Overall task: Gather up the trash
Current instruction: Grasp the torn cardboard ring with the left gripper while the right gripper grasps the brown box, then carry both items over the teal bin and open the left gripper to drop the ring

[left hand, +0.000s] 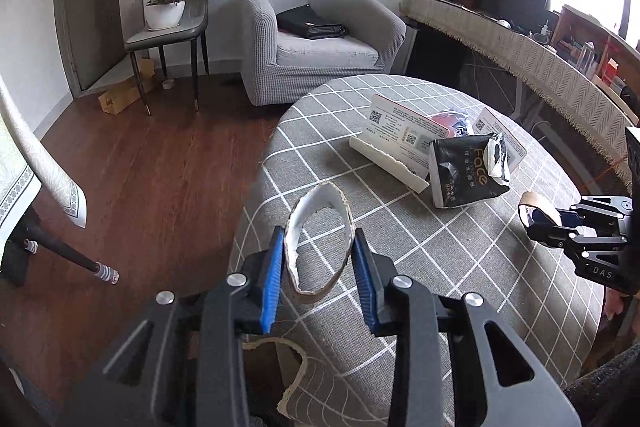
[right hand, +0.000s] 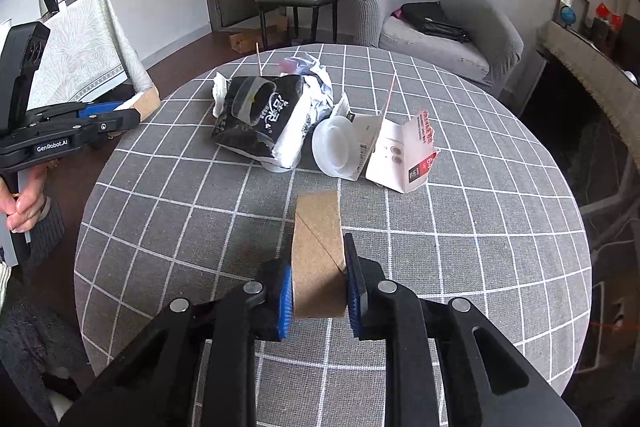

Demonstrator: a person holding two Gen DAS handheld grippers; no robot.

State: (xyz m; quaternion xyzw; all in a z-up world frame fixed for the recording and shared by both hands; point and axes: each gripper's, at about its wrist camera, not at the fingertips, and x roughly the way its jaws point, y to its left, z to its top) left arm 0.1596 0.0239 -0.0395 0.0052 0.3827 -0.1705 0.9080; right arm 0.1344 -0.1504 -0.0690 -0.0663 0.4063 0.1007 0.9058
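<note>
My left gripper (left hand: 320,259) is shut on a torn cardboard ring (left hand: 320,211) with a white inner face, its blue pads pressing both sides, near the left edge of the round table. The right wrist view shows that left gripper (right hand: 120,119) and ring (right hand: 146,103) at the far left. My right gripper (right hand: 318,279) is shut on a brown cardboard tube (right hand: 318,247) above the grey checked tablecloth (right hand: 480,247). The left wrist view shows the right gripper (left hand: 536,223) with the tube (left hand: 534,203) at the right. A black tissue pack (right hand: 260,119) and a torn white box (right hand: 400,155) lie further back.
A clear plastic lid (right hand: 336,147) and crumpled paper (right hand: 316,79) lie beside the pack. A torn cardboard scrap (left hand: 292,379) lies under my left gripper. Beyond the table stand a grey armchair (left hand: 320,39), a chair with a potted plant (left hand: 168,27) and a cloth-covered sideboard (left hand: 540,59).
</note>
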